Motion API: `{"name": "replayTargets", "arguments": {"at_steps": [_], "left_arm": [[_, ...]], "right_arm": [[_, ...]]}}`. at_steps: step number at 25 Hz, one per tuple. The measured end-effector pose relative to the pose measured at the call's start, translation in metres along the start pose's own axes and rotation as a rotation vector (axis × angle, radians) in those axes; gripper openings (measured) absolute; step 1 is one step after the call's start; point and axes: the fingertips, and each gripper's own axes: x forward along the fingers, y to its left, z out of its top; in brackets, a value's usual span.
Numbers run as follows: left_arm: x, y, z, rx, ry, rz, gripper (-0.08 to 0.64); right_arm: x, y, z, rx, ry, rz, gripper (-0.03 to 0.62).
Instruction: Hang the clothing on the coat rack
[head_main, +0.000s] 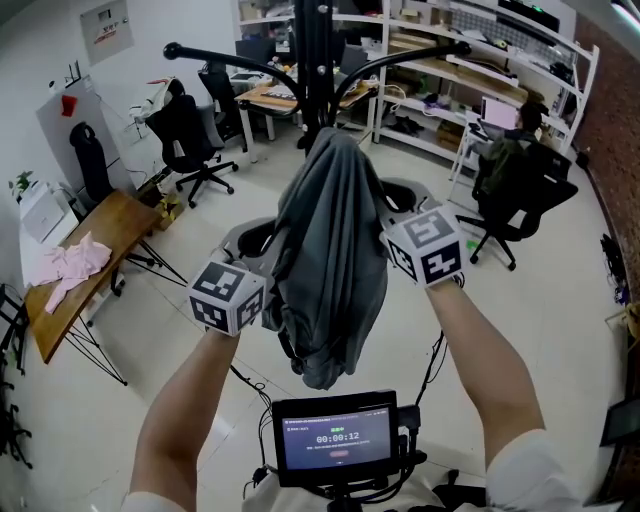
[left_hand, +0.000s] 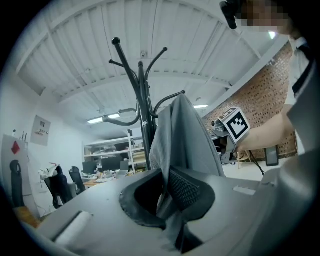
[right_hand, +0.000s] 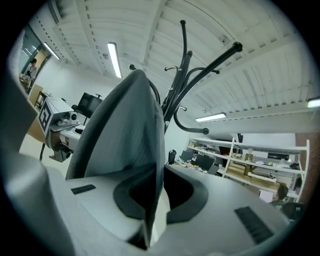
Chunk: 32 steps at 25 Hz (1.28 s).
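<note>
A grey garment (head_main: 330, 250) hangs draped over a curved arm of the black coat rack (head_main: 318, 60), its cloth falling between my two grippers. My left gripper (head_main: 272, 250) is at the garment's left side, shut on a fold of the cloth; its marker cube (head_main: 228, 295) faces the head camera. My right gripper (head_main: 388, 210) holds the right side, also shut on the cloth. In the left gripper view the garment (left_hand: 185, 135) runs down into the closed jaws (left_hand: 167, 192), with the rack (left_hand: 142, 100) behind. The right gripper view shows the garment (right_hand: 125, 130) pinched in its jaws (right_hand: 155, 195).
A wooden table (head_main: 110, 240) with a pink cloth (head_main: 70, 265) stands at the left. Black office chairs (head_main: 190, 140) (head_main: 520, 195) flank the rack, and white shelving (head_main: 480, 60) lines the back. A small screen (head_main: 335, 435) is mounted just below me.
</note>
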Motion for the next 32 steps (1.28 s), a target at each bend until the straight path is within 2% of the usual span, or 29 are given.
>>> {"name": "replayTargets", "arguments": {"at_steps": [4, 10, 13, 21, 32], "left_arm": [[-0.008, -0.006, -0.007, 0.017, 0.002, -0.003, 0.045], [-0.027, -0.007, -0.027, -0.058, 0.016, -0.016, 0.153], [-0.036, -0.013, -0.028, -0.097, -0.001, -0.017, 0.153], [-0.047, -0.029, -0.015, -0.183, -0.051, -0.040, 0.150], [-0.046, -0.045, -0.021, -0.249, -0.031, -0.056, 0.150]], "right_arm": [[-0.003, 0.012, 0.000, -0.024, -0.006, -0.010, 0.012], [-0.008, 0.021, -0.002, -0.049, -0.024, -0.038, 0.019], [-0.010, 0.022, -0.002, -0.051, -0.026, -0.062, 0.055], [-0.019, 0.019, -0.008, -0.019, -0.029, -0.075, 0.060], [-0.033, 0.009, -0.012, 0.003, -0.024, -0.099, 0.061]]}}
